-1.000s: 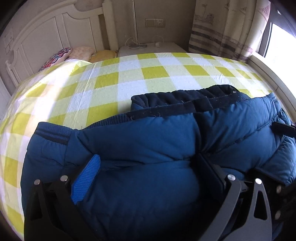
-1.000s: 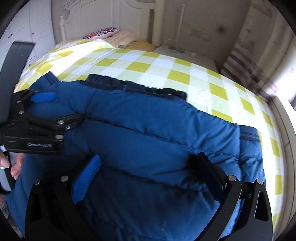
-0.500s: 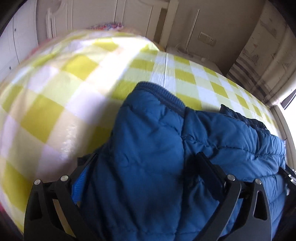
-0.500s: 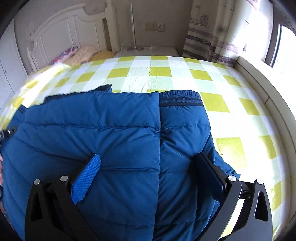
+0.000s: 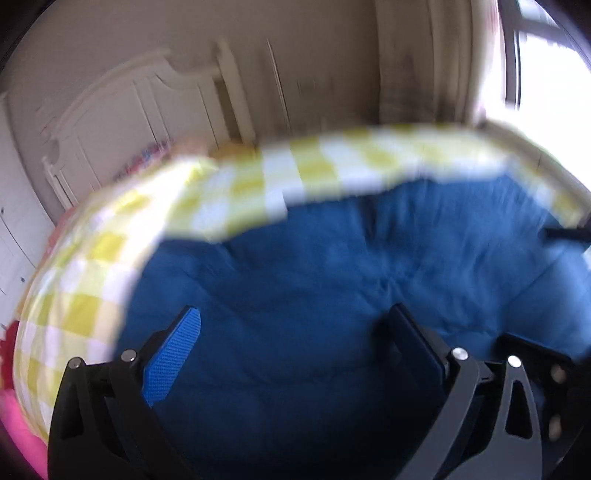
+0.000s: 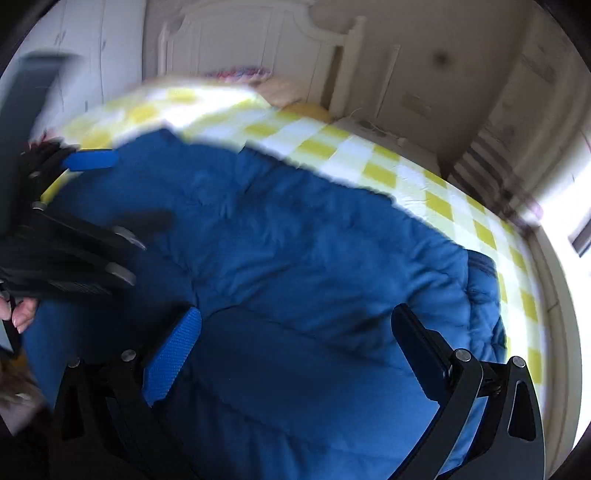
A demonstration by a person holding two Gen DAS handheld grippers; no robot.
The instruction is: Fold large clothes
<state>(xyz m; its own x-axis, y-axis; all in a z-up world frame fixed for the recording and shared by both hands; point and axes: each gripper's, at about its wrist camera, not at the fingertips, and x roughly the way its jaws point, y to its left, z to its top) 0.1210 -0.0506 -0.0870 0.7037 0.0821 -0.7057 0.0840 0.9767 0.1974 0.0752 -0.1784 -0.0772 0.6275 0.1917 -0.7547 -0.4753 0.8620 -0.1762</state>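
Across the yellow-and-white checked bed (image 6: 373,173), a large blue padded jacket (image 6: 314,258) is spread, filling the middle and lower part of both wrist views. Seen from the right wrist, the right claw (image 6: 295,350) is held wide, its blue pad at 8 o'clock and its dark finger at 4 o'clock, with the quilted fabric lying below the gap and nothing gripped. At 9 o'clock in that view the left claw (image 6: 114,192) is seen over the jacket's left edge, its fingers spread and apparently empty; part of a hand (image 6: 20,312) is visible just below it. The left wrist view is heavily blurred, yet the left claw (image 5: 295,350) is shown wide there too, above the blue fabric. One ribbed cuff or hem (image 6: 480,266) is seen at 3 o'clock, lying on top of the body, which suggests that a sleeve or side has been folded inward. The jacket is judged to be partly folded: the bundle is broad and puffy, and further folds and flattening appear to be left. A white headboard (image 6: 266,33) stands at 12 o'clock.
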